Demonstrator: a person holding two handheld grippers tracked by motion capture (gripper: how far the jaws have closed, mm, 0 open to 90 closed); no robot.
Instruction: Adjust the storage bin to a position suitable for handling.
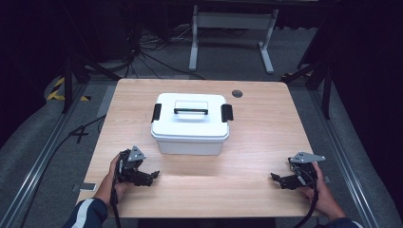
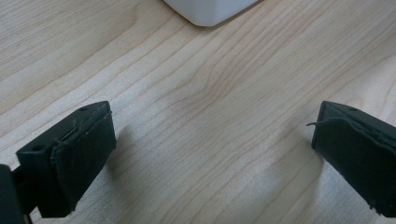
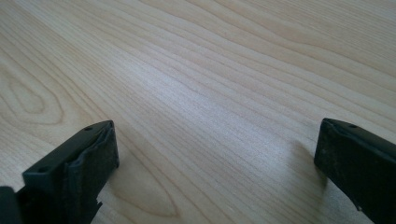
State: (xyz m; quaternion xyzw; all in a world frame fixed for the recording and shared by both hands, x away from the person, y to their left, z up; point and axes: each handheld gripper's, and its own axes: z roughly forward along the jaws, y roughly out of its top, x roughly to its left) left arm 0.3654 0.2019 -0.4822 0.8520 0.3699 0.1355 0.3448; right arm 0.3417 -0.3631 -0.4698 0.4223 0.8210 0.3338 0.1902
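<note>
A white plastic storage box (image 1: pixel 191 124) sits on the light wooden table (image 1: pixel 256 137), set toward the far half and roughly centred between the table's left and right edges. Its lid is on, with a black carrying handle (image 1: pixel 190 111) lying flat across the top and a black latch (image 1: pixel 156 112) on the left end and another latch (image 1: pixel 226 112) on the right end, both folded up against the lid. The left gripper (image 1: pixel 151 176) rests low over the near left part of the table, held in the person's left hand (image 1: pixel 117 176), and it points toward the middle of the table; it is near the box's front left corner but clear of it. In the left gripper view its two black jaws stand wide apart with nothing but bare wood between them, and a rounded white corner of the box (image 2: pixel 208 10) shows at the top edge. The right gripper (image 1: pixel 276 177) lies low over the near right part of the table, in the person's right hand (image 1: pixel 324 192), pointing inward toward the left gripper and well apart from the box. In the right gripper view its jaws are likewise spread wide, gripping nothing, with only wood grain between them. A round grey grommet (image 1: pixel 237 93) is set into the tabletop behind the box's right end.
</note>
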